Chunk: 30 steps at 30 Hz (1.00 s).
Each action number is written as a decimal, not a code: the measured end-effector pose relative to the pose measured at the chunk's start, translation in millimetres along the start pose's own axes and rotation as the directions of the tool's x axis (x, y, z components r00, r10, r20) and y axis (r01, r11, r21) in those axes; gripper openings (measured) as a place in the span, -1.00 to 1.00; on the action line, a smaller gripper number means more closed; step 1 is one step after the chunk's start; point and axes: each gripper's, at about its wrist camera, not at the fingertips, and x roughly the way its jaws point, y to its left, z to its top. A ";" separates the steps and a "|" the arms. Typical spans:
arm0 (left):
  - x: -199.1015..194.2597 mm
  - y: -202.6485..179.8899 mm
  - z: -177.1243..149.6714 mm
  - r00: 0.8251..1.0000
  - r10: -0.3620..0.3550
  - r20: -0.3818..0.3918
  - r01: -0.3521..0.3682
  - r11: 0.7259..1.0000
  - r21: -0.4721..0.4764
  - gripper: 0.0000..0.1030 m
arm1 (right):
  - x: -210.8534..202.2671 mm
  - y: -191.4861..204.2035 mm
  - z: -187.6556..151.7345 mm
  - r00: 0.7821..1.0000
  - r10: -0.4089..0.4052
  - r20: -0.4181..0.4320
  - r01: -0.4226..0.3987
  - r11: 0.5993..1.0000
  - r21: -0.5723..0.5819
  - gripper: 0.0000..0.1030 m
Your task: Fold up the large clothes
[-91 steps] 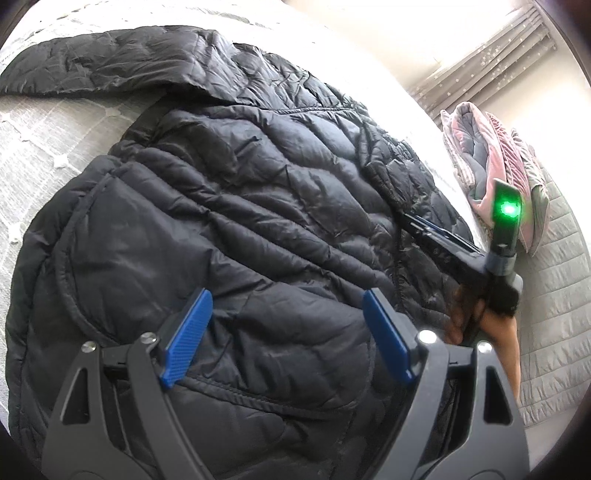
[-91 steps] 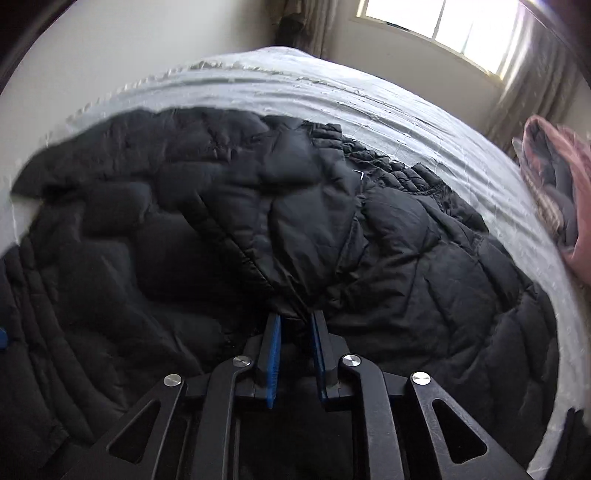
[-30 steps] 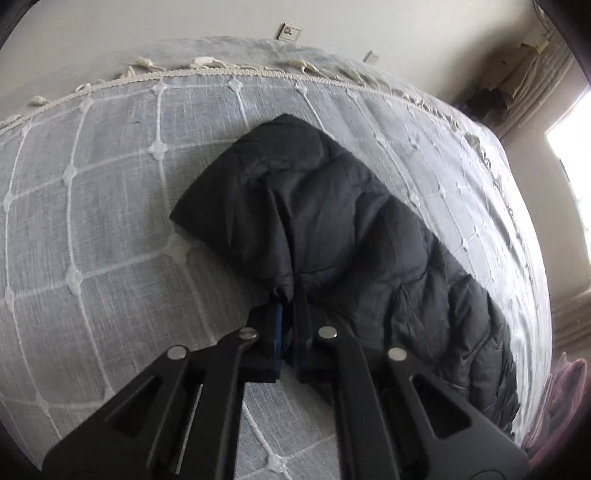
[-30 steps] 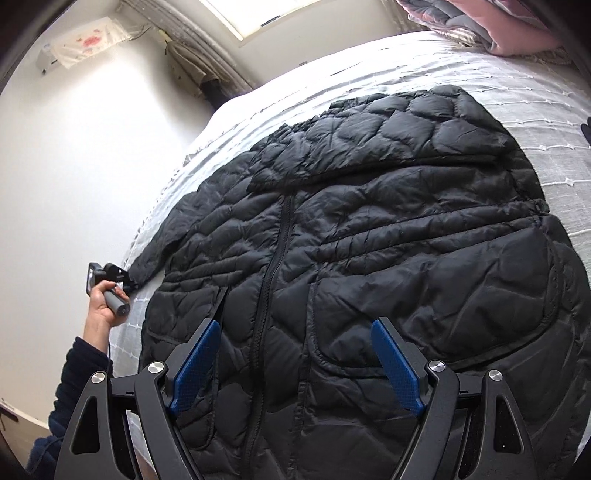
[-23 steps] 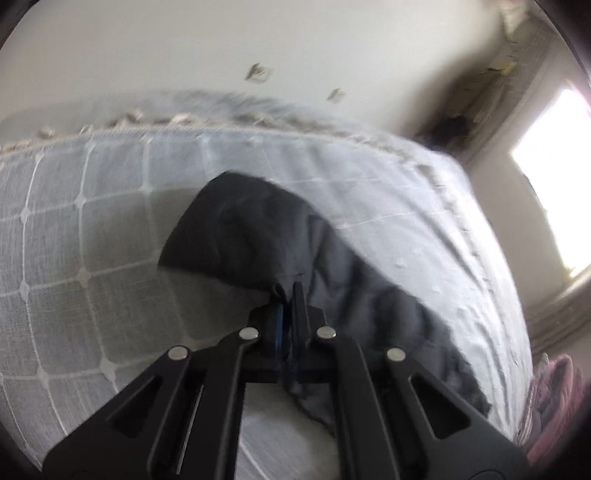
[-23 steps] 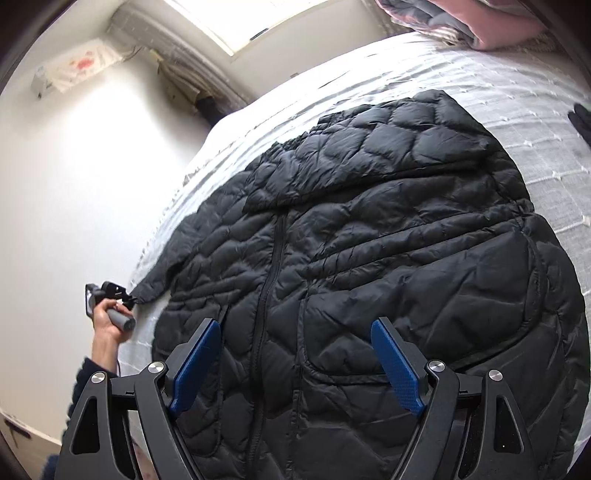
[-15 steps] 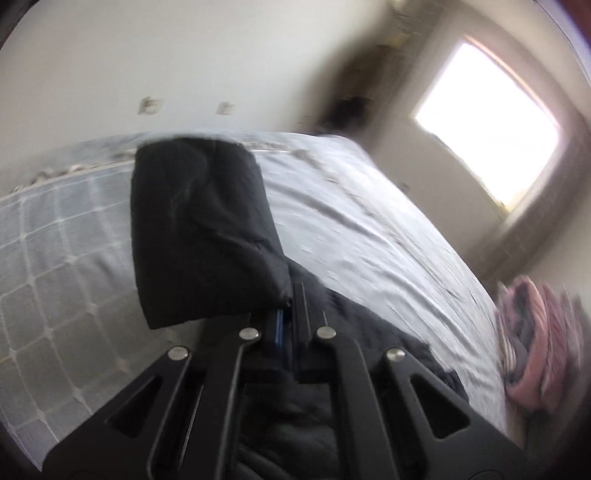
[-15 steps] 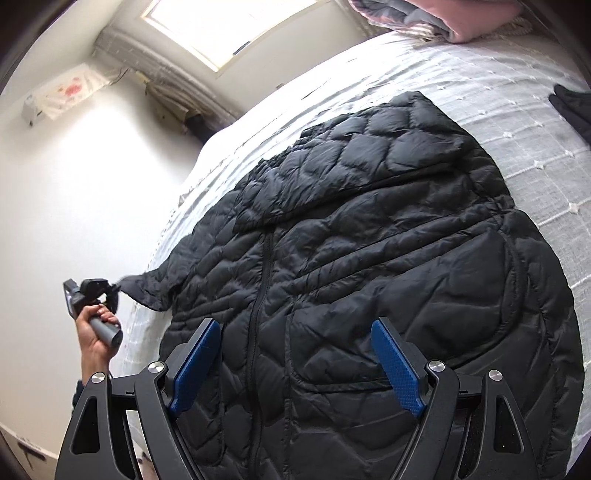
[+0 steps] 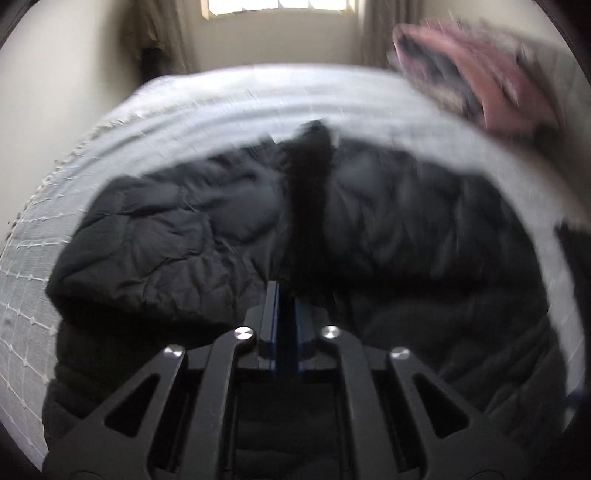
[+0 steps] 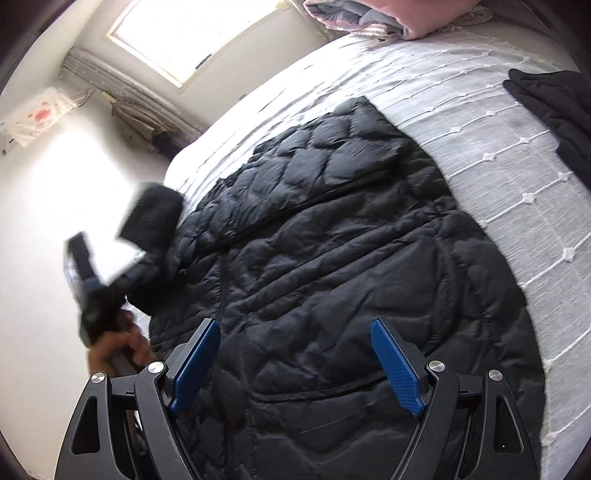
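Note:
A black quilted puffer jacket [image 10: 332, 258] lies front up on the grey bedspread [image 10: 517, 166], zip running down its middle. My left gripper [image 9: 286, 291] is shut on the jacket's sleeve cuff [image 9: 308, 206], which stands up dark in front of the blurred jacket body [image 9: 406, 221]. In the right wrist view the same left gripper [image 10: 136, 266] holds the cuff [image 10: 151, 218] in the air over the jacket's left side. My right gripper [image 10: 291, 354] is open and empty, hovering over the jacket's lower front.
A pink and grey folded quilt [image 10: 373, 14] lies at the head of the bed, also in the left wrist view [image 9: 480, 81]. Another black garment [image 10: 554, 103] lies at the right on the bedspread. A window [image 10: 192, 33] and white wall stand beyond the bed.
My left gripper has lifted the sleeve cuff off the bedspread and swung it up and in over the jacket body. The right gripper stays open above the lower front.

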 end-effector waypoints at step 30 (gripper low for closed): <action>-28.2 2.7 13.4 0.945 -0.327 -0.032 0.318 0.934 -0.162 0.25 | 0.2 -50.2 11.6 0.995 0.100 -0.010 -0.095 0.968 0.232 0.65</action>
